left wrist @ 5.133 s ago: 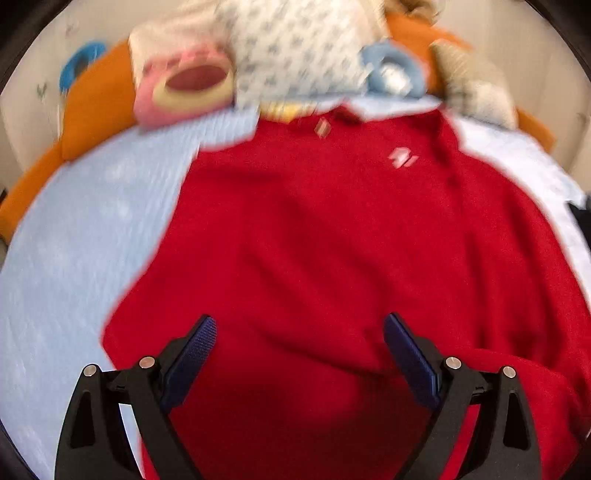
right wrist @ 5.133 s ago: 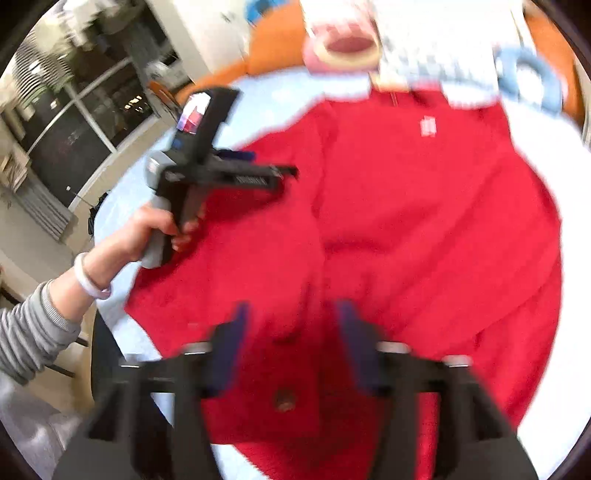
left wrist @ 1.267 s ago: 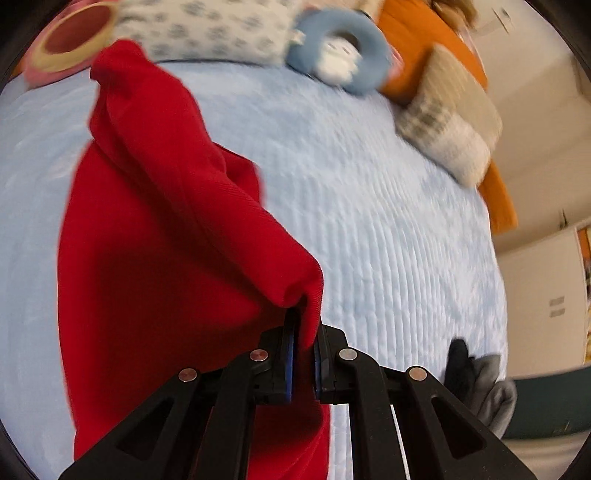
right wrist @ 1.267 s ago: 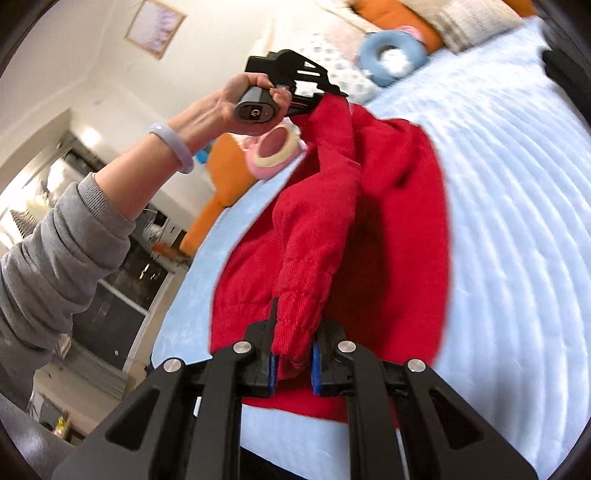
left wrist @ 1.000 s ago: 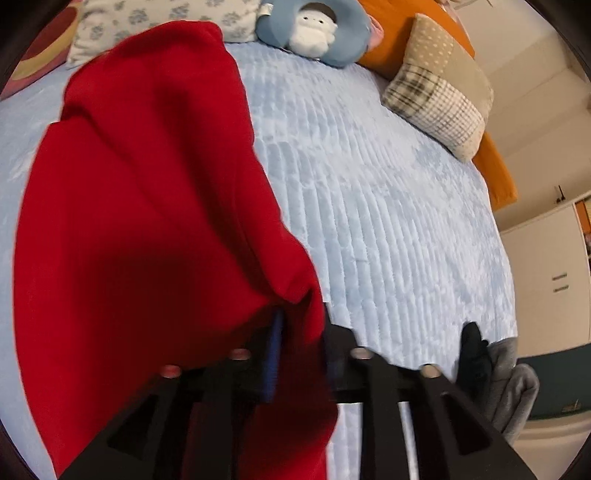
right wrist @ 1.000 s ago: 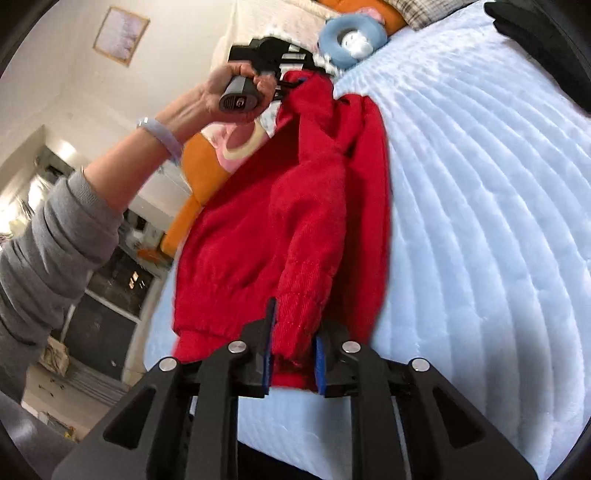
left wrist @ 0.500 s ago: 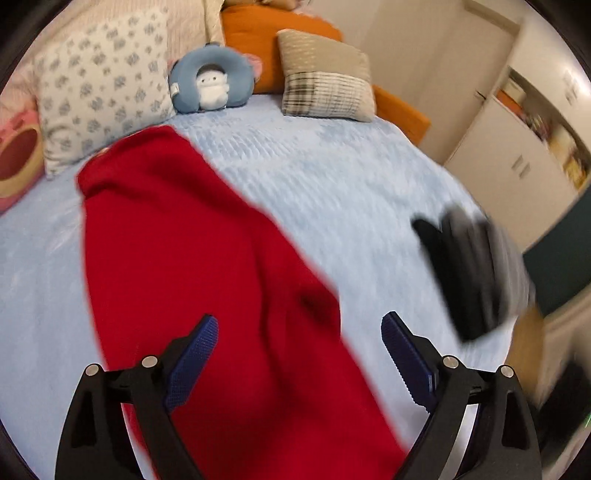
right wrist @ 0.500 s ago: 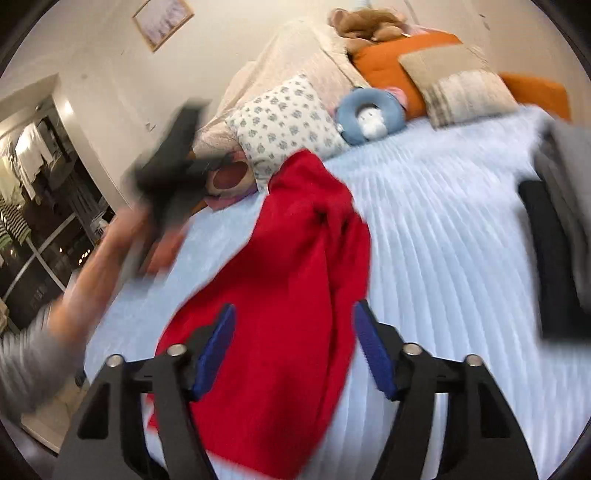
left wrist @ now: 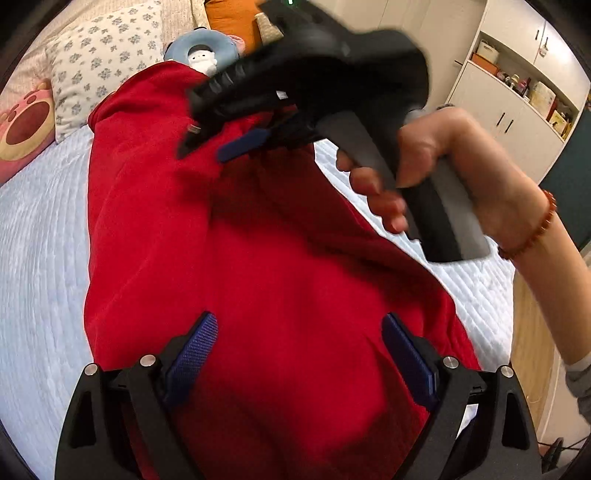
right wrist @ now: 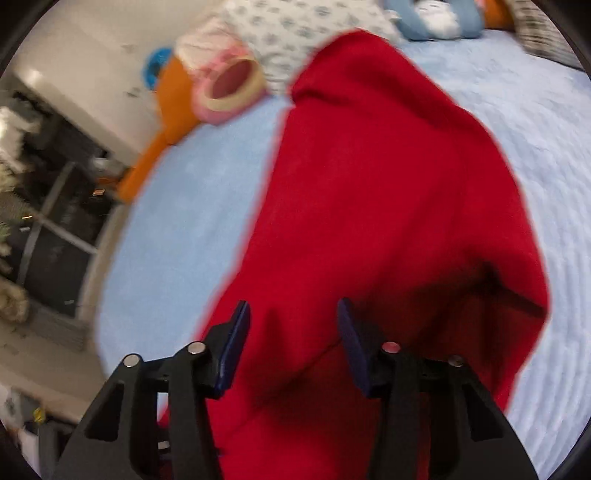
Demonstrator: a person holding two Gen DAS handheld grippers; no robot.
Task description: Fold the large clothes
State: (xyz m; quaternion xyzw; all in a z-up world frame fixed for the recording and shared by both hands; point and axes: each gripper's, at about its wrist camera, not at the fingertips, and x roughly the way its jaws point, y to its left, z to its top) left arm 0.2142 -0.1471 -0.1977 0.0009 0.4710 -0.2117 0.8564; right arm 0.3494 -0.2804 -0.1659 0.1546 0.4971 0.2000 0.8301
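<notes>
A large red sweater (left wrist: 229,236) lies folded lengthwise on the light blue bed (left wrist: 33,236), running from the pillows toward me; it also shows in the right wrist view (right wrist: 384,184). My left gripper (left wrist: 299,354) is open and empty just above the sweater's near end. My right gripper (right wrist: 291,332) is open and empty over the sweater's lower part. In the left wrist view the right gripper (left wrist: 236,144) shows from the side, held in a hand above the sweater's middle.
A floral pillow (left wrist: 99,62), a blue ring-shaped plush (left wrist: 201,50), a pink paw cushion (left wrist: 22,125) and orange cushions (left wrist: 232,14) line the head of the bed. White cupboards (left wrist: 513,92) stand to the right. A dark window (right wrist: 48,221) is to the left.
Both grippers held the sweater's edge a second ago, carried it across, then opened and let go. The right gripper has since swung over the sweater's middle, in front of the left camera.
</notes>
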